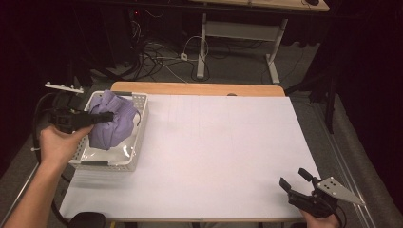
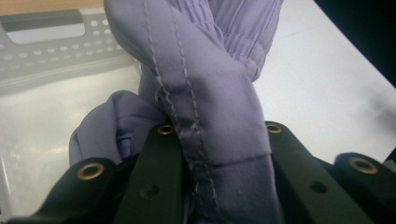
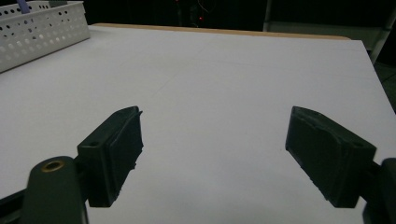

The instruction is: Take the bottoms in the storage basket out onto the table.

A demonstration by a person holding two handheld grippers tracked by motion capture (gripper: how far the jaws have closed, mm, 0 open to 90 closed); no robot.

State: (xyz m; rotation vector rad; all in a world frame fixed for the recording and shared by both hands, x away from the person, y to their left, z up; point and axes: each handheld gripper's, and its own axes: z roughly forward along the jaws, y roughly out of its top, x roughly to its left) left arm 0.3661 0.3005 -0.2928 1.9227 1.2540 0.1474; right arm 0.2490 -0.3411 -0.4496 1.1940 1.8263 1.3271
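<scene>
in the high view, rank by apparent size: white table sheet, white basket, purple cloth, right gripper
1. white table sheet
2. white basket
3. purple cloth
4. right gripper, though it sits nearer the camera, so its rank against the cloth is less sure.

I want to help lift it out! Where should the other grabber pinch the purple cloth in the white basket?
Probably the bunched top of the crumpled purple cloth, where it rises above the rim of the white perforated plastic basket. Come from above and the table side: the left gripper already clamps a stitched fold on the other side. The right gripper is open.
</scene>
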